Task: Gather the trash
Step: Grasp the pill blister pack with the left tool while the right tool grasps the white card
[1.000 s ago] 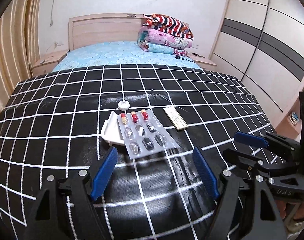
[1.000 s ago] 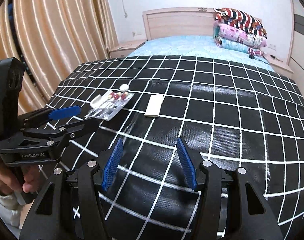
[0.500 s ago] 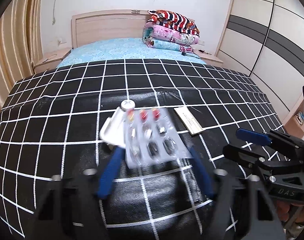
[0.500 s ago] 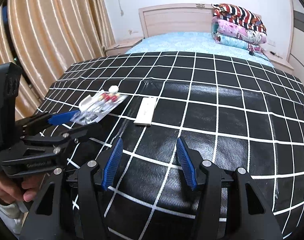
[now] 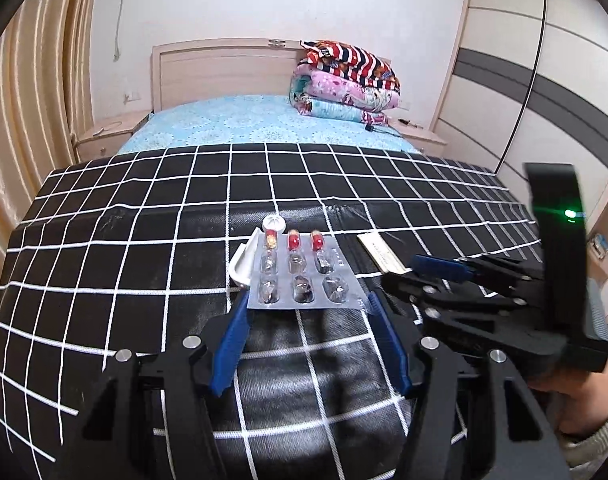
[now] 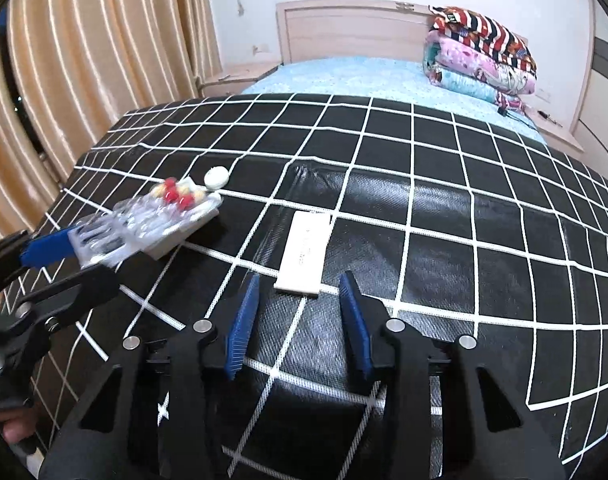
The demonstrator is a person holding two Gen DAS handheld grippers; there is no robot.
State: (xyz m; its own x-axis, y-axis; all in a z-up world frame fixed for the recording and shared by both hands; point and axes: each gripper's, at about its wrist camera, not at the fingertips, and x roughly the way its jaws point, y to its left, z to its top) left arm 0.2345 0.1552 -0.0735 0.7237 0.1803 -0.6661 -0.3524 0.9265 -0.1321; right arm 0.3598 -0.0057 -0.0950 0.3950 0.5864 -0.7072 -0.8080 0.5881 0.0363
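Blister pack (image 5: pixel 302 276), nearly emptied with three red capsules left at its far end, sits at centre frame in the left wrist view, its near edge clamped between the left gripper (image 5: pixel 304 304) pads, its long axis running away up the frame over a white tray (image 5: pixel 244 260). In the right wrist view a flat white packet (image 6: pixel 306 258) lies on the black checked cover (image 6: pixel 464 200) just ahead of the right gripper (image 6: pixel 300 292), long axis pointing up-frame along the fingers. Its jaws are closing, nothing between them yet.
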